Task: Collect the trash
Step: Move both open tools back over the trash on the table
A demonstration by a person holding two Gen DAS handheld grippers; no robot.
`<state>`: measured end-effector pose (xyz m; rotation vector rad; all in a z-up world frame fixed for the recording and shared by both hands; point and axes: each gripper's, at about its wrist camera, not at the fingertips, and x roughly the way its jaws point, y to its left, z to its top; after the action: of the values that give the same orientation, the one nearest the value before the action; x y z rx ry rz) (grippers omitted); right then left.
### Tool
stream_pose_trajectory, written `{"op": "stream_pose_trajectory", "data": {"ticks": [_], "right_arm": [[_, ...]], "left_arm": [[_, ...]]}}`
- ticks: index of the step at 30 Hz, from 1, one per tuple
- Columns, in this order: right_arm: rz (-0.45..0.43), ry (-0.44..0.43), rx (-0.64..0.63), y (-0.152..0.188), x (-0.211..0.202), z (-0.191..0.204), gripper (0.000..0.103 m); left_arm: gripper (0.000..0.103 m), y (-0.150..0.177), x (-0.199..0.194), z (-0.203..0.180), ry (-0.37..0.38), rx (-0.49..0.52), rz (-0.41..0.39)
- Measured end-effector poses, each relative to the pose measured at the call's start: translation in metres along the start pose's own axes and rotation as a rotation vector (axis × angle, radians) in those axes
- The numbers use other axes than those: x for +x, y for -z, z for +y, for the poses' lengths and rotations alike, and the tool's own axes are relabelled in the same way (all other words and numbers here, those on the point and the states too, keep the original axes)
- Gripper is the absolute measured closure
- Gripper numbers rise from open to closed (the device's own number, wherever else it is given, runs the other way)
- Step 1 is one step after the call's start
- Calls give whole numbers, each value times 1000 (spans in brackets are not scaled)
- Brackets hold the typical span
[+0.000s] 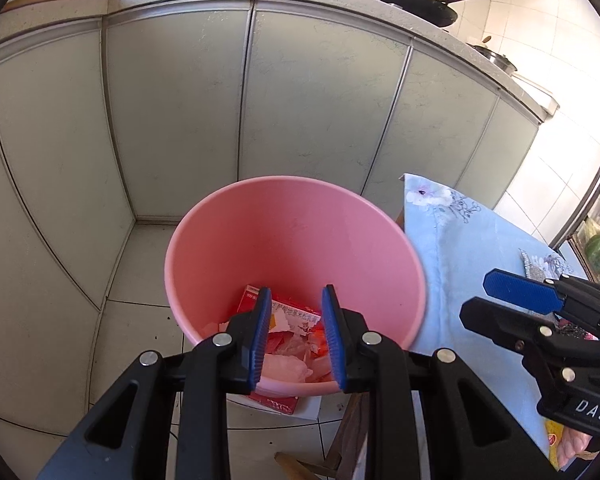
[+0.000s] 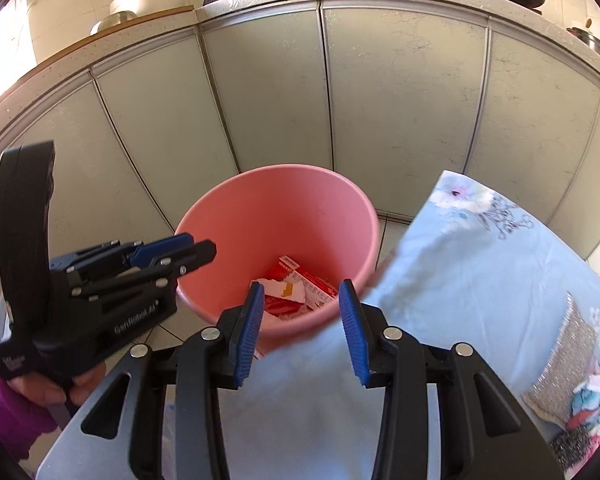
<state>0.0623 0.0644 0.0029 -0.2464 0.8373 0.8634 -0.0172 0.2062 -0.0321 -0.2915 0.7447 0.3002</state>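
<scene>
Two grippers w/ nothing in them: I'm holding the left gripper (image 1: 296, 330) over the pink trash bucket (image 1: 292, 236), jaws parted, no grip on anything; the right gripper (image 2: 300, 322) is hanging at the bucket's near rim, jaws wide apart, also w/o load. Trash is sitting at the bucket bottom already: a red carton (image 2: 300, 280), torn paper, clear plastic. So I'm judging part done. Remaining: maybe the glittery item (image 2: 572, 352) on the blue floral tablecloth (image 2: 460, 264), can't tell if it's trash. Room-wise, I'm seeing the table edge just beside the bucket, cabinet doors (image 1: 180, 100) behind, open floor tiles to the left.
</scene>
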Motion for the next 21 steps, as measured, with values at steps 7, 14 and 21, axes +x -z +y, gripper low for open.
{"op": "stream_pose_trajectory", "data": {"ticks": [7,14,21], "right_arm": [[-13,17,36,18,-26,-14,63],[-15,39,73,42,-47,-28,63],[-17,60,125,67,-66,-45,63]], "left_arm": [[78,0,-15,-24,32,55,-20],[78,5,-29,-47,67,104,-38],[78,13,-42,-72,125,159,-38]]}}
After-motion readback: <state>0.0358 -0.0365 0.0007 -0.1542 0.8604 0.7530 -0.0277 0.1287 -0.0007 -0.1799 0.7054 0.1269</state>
